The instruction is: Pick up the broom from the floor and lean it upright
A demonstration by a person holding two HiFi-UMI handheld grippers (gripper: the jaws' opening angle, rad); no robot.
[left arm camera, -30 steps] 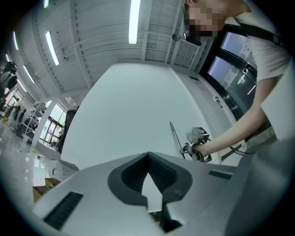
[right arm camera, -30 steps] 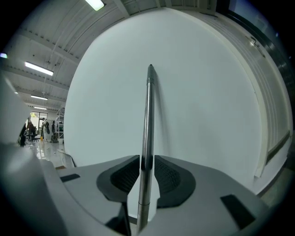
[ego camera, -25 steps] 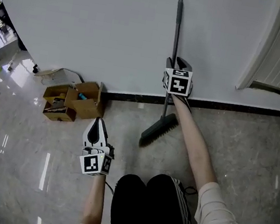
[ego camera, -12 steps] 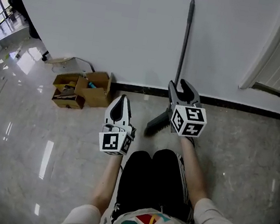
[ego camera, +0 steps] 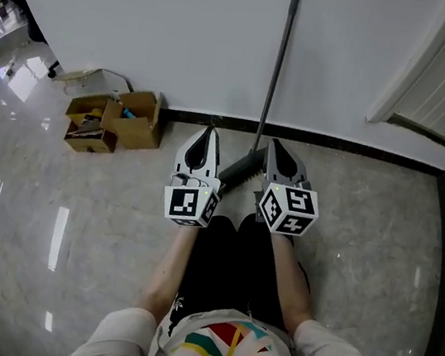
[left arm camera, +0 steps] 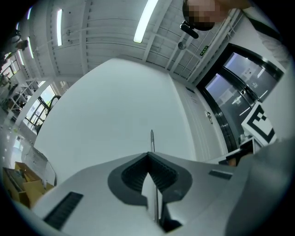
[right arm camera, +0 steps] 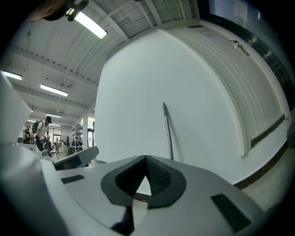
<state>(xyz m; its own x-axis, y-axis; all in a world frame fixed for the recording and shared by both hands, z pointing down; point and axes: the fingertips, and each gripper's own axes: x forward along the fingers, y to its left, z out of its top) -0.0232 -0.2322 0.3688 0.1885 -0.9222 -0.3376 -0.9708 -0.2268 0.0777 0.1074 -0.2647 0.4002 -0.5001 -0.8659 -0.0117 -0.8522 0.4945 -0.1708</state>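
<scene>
The broom stands upright against the white wall, its thin dark handle [ego camera: 278, 64] rising from the brush head [ego camera: 237, 167] on the floor by the baseboard. The handle also shows in the left gripper view [left arm camera: 151, 140] and the right gripper view [right arm camera: 168, 131], well beyond the jaws. My left gripper [ego camera: 206, 133] is shut and empty, pointing at the wall just left of the brush head. My right gripper [ego camera: 276, 146] sits beside it to the right, its jaws closing onto each other with tips meeting and nothing between them. Neither gripper touches the broom.
Open cardboard boxes [ego camera: 110, 122] with clutter sit against the wall at the left. A black baseboard [ego camera: 361, 149] runs along the wall, and a white door frame [ego camera: 405, 84] stands at the right. The person's legs in black fill the floor below the grippers.
The right gripper came off the broom handle, drew back toward the person and went from open to shut. The left gripper moved forward beside it. The broom stays leaning on the wall.
</scene>
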